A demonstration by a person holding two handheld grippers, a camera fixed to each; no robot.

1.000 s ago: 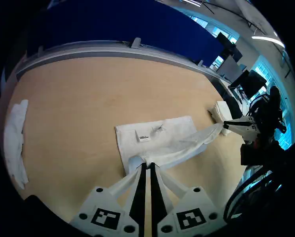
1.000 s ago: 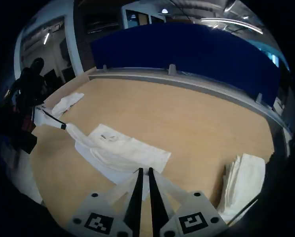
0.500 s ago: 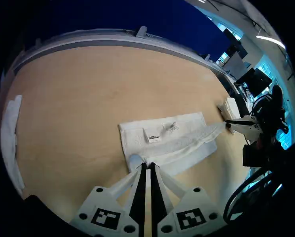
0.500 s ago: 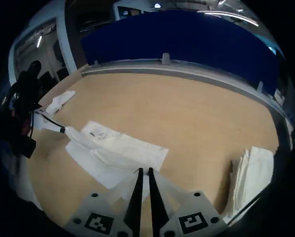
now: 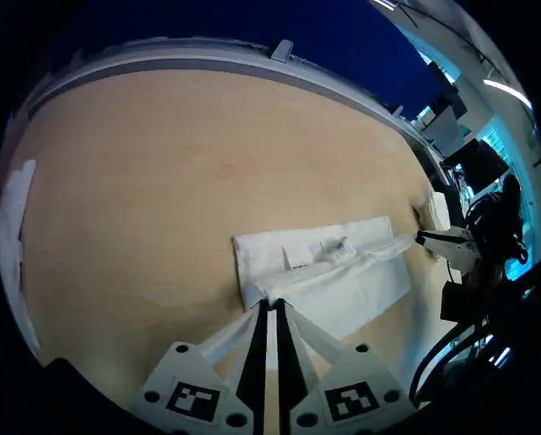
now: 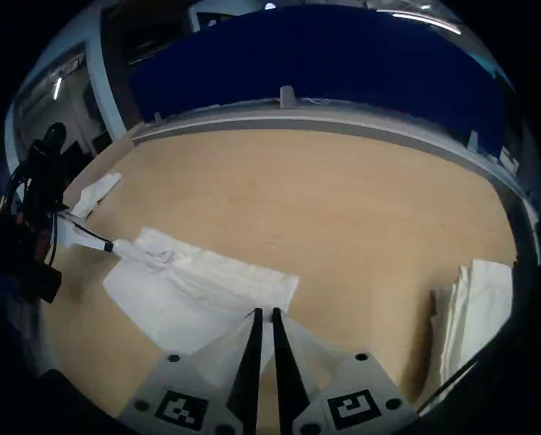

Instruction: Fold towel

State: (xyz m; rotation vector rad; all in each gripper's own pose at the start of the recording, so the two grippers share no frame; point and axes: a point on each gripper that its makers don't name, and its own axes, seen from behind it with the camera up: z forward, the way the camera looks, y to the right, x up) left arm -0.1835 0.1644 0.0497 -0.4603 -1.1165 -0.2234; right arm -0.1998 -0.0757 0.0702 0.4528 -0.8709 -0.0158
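Towel lower and flatter than a second ago, fold nearly laid; left tongs, right tongs pinching corners.

White towel: wide strip, lying on light wood desk. Near long edge raised, taut, drawn over the flat lower layer. Its two corners pinched, one in left tool, other in right tool. Small label face-up.
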